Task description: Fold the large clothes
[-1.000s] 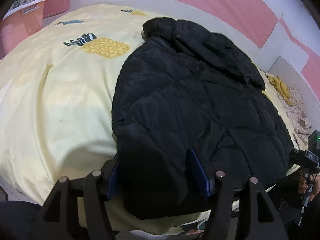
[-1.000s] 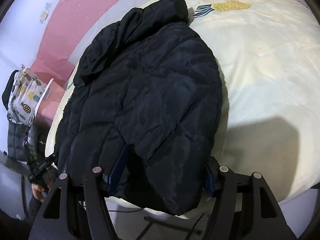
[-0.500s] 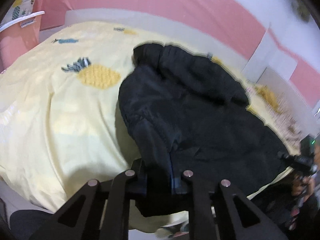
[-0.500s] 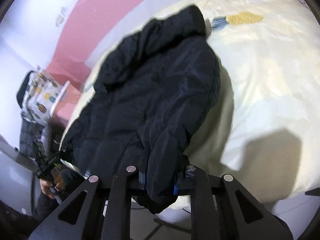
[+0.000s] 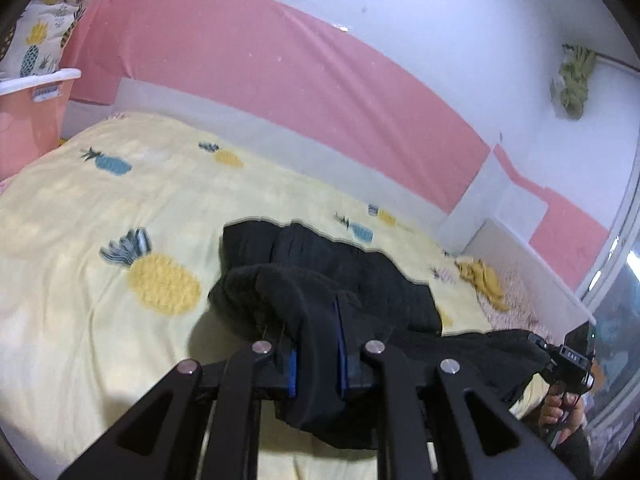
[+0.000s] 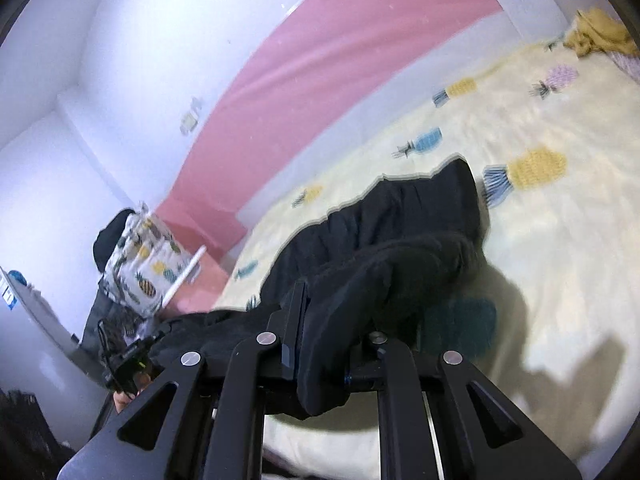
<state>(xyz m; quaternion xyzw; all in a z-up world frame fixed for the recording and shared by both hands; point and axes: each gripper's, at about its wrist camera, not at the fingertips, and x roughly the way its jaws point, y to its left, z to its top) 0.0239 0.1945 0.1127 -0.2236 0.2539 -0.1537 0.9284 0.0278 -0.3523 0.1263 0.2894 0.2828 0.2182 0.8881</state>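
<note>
Evidently, both claws were clamped on the hem of the black jacket [image 5: 320, 280]: the left gripper [image 5: 316, 364] and right gripper [image 6: 320, 360] each pinched a corner, raised above the pineapple bedsheet [image 5: 100, 240]. The collar end lay on the bed. Judged step: first fold. Next: carry the hem forward to the collar.

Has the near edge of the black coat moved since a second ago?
Yes. The black coat's near edge, flat on the pineapple bedspread before, now hangs raised off it, pinched in the left tool and right tool.
</note>
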